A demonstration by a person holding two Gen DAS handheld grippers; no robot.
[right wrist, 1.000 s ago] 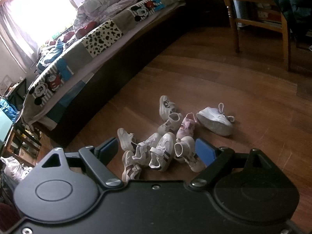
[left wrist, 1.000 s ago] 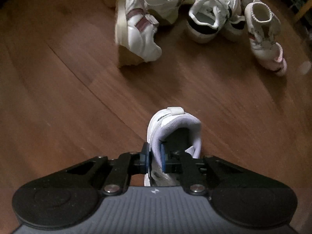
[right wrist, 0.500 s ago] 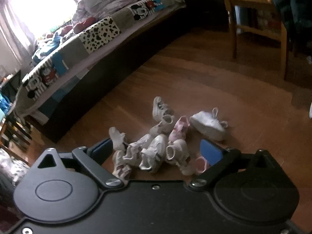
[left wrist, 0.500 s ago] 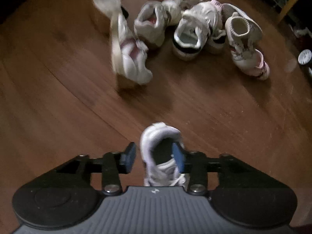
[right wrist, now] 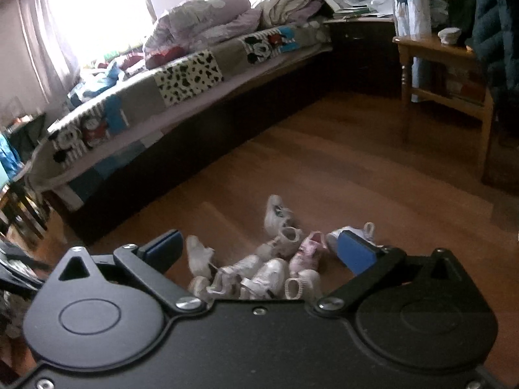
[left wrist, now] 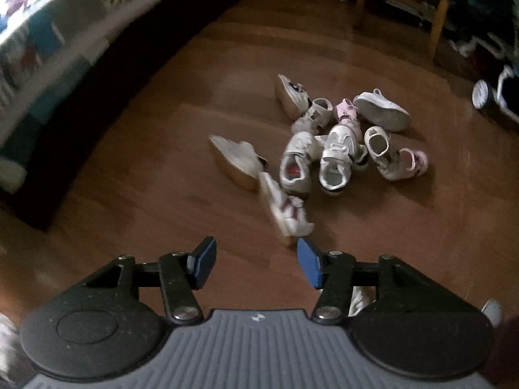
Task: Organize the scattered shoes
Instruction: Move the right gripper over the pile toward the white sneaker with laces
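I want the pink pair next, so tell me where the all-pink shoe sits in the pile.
In the left wrist view the pink shoe lies at the pile's far side, right of centre, between a white strap shoe and the big white sneaker.

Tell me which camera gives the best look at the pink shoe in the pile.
The left wrist view: it looks down on the pile, and the pink shoe lies unobstructed between the white ones. The right wrist view shows the same shoe lower and blurrier, close to the right gripper.

Floor clearance
Bare wood floor (left wrist: 155, 201) open left of shoe pile (left wrist: 327, 149); bed frame (left wrist: 107, 74) walls the left, wooden table (right wrist: 454, 74) blocks far right.
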